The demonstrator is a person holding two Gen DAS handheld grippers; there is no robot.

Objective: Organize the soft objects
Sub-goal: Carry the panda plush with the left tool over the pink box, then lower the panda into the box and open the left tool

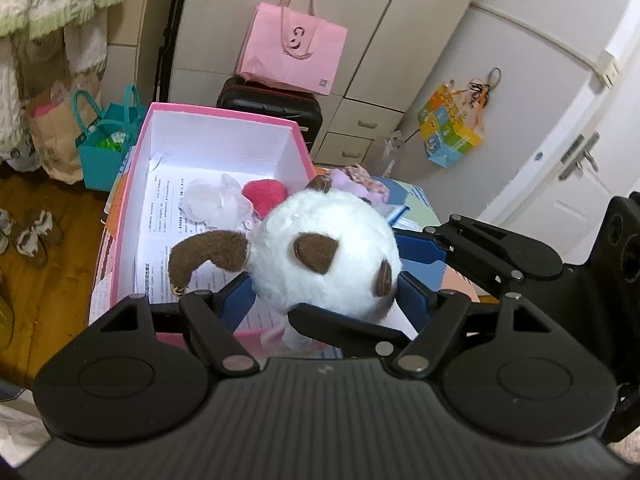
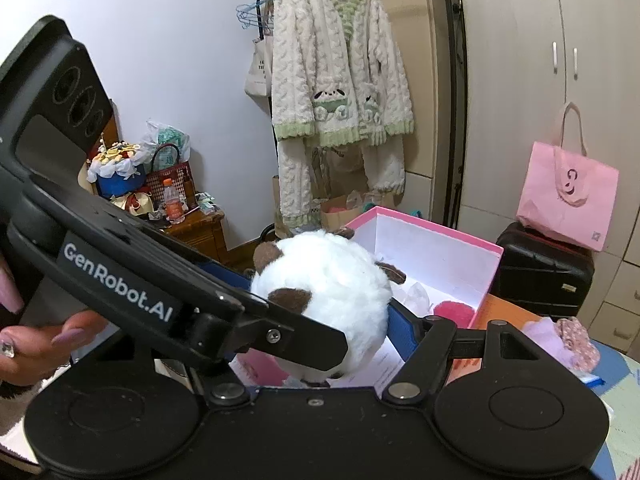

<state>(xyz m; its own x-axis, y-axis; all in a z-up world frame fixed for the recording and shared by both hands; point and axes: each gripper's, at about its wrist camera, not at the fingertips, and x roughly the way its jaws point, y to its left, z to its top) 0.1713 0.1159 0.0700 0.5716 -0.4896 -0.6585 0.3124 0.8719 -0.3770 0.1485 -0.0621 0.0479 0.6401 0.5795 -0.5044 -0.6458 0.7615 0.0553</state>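
A round white plush toy (image 1: 332, 252) (image 2: 328, 284) with brown patches and a brown tail hangs over the near end of an open pink box (image 1: 224, 114) (image 2: 440, 228). My left gripper (image 1: 324, 284) has its blue pads (image 1: 236, 304) pressed on the toy's two sides. My right gripper (image 2: 320, 292) comes in across it, with one blue pad (image 2: 400, 332) against the toy's side and the other finger (image 1: 344, 328) under the toy. Inside the box lie a red fluffy ball (image 1: 266, 194) (image 2: 454, 312), a pale see-through bundle (image 1: 216, 200) and printed paper.
Purple and pink soft items (image 1: 360, 182) (image 2: 560, 340) lie on the table right of the box. A pink bag (image 1: 292, 52) sits on a black suitcase (image 2: 544, 276) by the cupboards. A teal bag (image 1: 104, 144) stands on the floor; a fleece robe (image 2: 340, 92) hangs behind. A hand (image 2: 40, 340) holds the left gripper.
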